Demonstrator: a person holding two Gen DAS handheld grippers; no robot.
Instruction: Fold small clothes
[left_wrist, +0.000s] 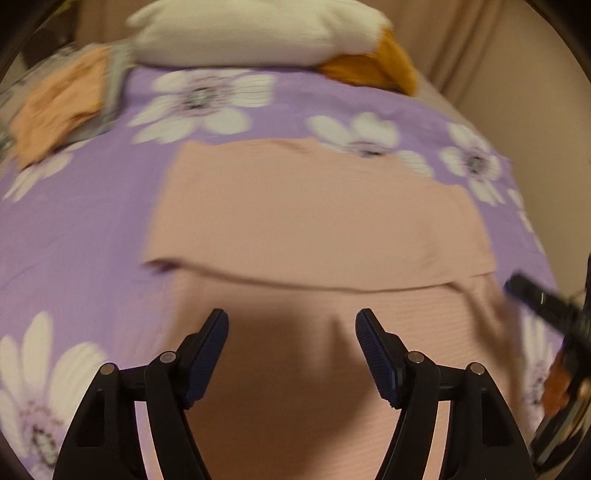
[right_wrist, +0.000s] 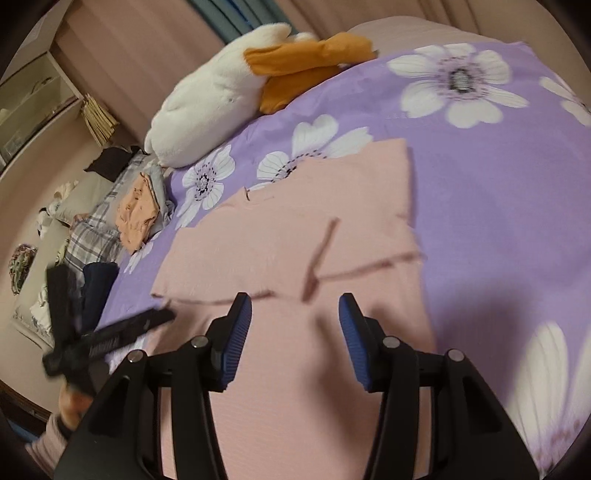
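Observation:
A pale pink garment (left_wrist: 306, 221) lies flat on the purple flowered bedspread (left_wrist: 81, 229), with flaps folded over its middle. It also shows in the right wrist view (right_wrist: 280, 243). My left gripper (left_wrist: 291, 321) is open and empty, hovering just above the garment's near part. My right gripper (right_wrist: 295, 306) is open and empty above the same garment. The right gripper shows at the right edge of the left wrist view (left_wrist: 543, 299). The left gripper shows at the left of the right wrist view (right_wrist: 107, 336).
A white and orange plush toy (right_wrist: 221, 92) lies at the head of the bed. A folded orange garment (right_wrist: 136, 210) sits on a grey one at the bed's left edge. Beyond it are a plaid cloth (right_wrist: 92, 229) and loose clothes. Curtains (right_wrist: 147, 40) hang behind.

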